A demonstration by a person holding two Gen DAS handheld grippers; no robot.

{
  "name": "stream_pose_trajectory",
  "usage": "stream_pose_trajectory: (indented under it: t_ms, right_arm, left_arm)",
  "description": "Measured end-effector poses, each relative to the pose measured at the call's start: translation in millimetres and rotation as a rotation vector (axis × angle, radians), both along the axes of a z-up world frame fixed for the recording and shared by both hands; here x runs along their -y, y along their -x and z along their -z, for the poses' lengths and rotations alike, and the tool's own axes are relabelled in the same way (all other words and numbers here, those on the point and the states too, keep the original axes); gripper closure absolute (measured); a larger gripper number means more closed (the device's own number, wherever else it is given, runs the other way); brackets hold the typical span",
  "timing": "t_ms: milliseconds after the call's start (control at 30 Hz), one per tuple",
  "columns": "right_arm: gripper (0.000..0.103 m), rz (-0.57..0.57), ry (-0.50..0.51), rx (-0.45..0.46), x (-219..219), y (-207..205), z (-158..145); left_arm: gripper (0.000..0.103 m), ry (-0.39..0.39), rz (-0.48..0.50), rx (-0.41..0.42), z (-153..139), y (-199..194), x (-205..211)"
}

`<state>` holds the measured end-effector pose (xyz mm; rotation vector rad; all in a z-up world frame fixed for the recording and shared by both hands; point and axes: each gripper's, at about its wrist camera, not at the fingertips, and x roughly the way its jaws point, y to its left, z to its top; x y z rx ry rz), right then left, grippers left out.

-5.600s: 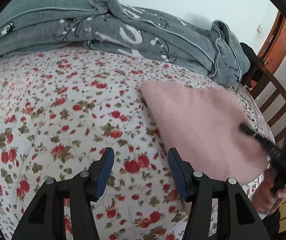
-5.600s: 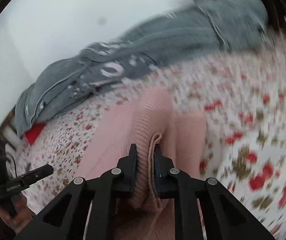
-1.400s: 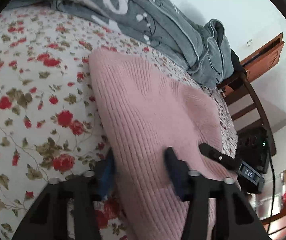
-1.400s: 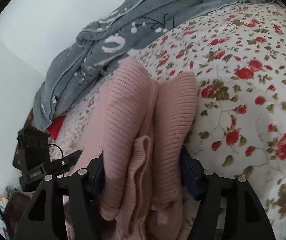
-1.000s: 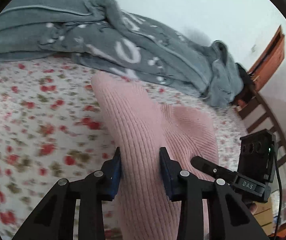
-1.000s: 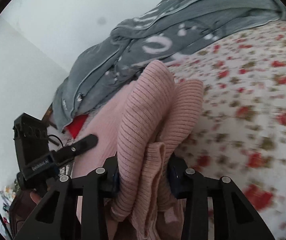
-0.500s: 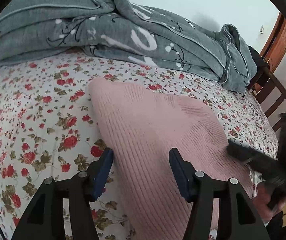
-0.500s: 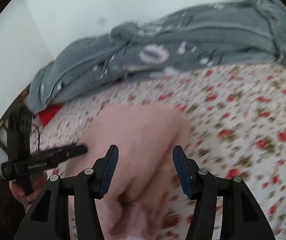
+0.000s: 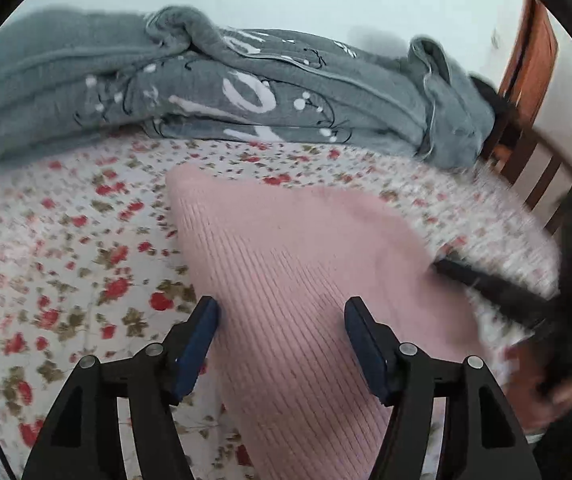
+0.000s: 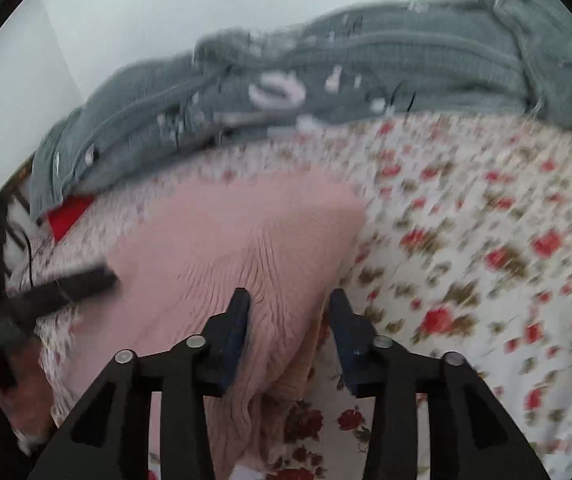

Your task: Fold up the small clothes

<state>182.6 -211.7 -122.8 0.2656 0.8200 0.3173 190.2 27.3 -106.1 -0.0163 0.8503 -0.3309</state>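
Observation:
A folded pink ribbed knit garment (image 9: 286,264) lies on the floral bedsheet (image 9: 66,248). My left gripper (image 9: 280,328) is open, with its jaws apart over the near part of the garment. In the right wrist view the same garment (image 10: 222,240) lies flat, and my right gripper (image 10: 287,308) is open with its fingers on either side of the near right edge of it. Each gripper shows as a blurred dark shape in the other's view: the right one (image 9: 497,288) and the left one (image 10: 66,284).
A rumpled grey blanket (image 9: 246,92) lies along the far side of the bed against the wall. A wooden chair (image 9: 533,92) stands past the bed's right end. A red item (image 10: 68,214) peeks out under the blanket at the left.
Both grippers held the garment lifted a second ago, then opened and let it drop flat on the bed. Both have since pulled back a little.

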Motion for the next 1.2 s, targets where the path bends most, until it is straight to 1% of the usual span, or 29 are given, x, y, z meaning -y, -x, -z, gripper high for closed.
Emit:
stream_pose_trajectory:
  t_ms: [33,67,100,133,167,200,233,267,300,400,533,600,633,667,733,800,933,1100,1200]
  right_arm:
    - [0.062,0.019,-0.015,0.04,2,9,-8]
    - [0.062,0.01,-0.008,0.076,-5,13,-13]
    - [0.064,-0.022,0.022,0.1,-16,17,-14]
    - [0.07,-0.038,0.047,0.108,-21,16,-15]
    - [0.076,-0.062,0.102,0.11,-33,18,-8]
    - [0.076,-0.067,0.165,0.107,-42,18,4]
    - [0.076,-0.066,0.189,0.102,-43,18,13]
    - [0.076,-0.057,0.185,0.103,-41,20,25]
    - [0.076,-0.048,0.168,0.112,-37,23,27]
    - [0.074,-0.03,0.118,0.066,-26,24,25]
    - [0.072,-0.027,0.145,0.055,-27,33,26]
    - [0.068,-0.016,0.147,0.041,-23,40,25]
    - [0.063,-0.01,0.144,0.034,-21,41,25]
    - [0.06,0.005,0.137,0.012,-15,43,25]
    - [0.06,0.014,0.116,-0.022,-5,47,26]
    - [0.06,0.02,0.12,-0.044,0,52,25]
    - [0.06,0.051,0.123,-0.03,5,68,12]
    - [0.06,0.078,0.034,0.033,12,78,-6]
    - [0.06,0.048,-0.015,0.092,6,85,-11]
  left_arm:
    - [0.039,-0.04,-0.012,0.005,5,3,4]
    - [0.039,-0.052,-0.022,0.003,7,4,4]
    - [0.039,-0.054,-0.032,0.001,10,5,3]
    - [0.039,-0.044,-0.043,0.002,13,8,1]
    - [0.039,-0.034,-0.047,0.001,13,9,-1]
    - [0.039,-0.018,-0.045,-0.005,14,11,-4]
    - [0.038,0.004,-0.043,-0.018,16,13,-7]
    - [0.037,0.007,-0.048,-0.019,17,16,-8]
    - [0.037,0.007,-0.049,-0.022,18,19,-8]
    - [0.037,-0.008,-0.049,-0.024,20,30,-7]
    - [0.037,-0.01,-0.059,-0.049,23,47,-8]
    - [0.037,-0.017,-0.068,-0.055,25,56,-10]
    - [0.037,-0.018,-0.073,-0.059,25,59,-11]
    - [0.037,-0.011,-0.079,-0.064,23,64,-14]
    - [0.037,-0.006,-0.092,-0.068,19,73,-17]
    - [0.038,-0.013,-0.105,-0.063,14,80,-18]
    - [0.039,-0.039,-0.126,-0.026,2,95,-19]
    - [0.039,0.027,-0.136,0.021,-12,96,-26]
    - [0.039,0.057,-0.136,0.025,-12,91,-24]
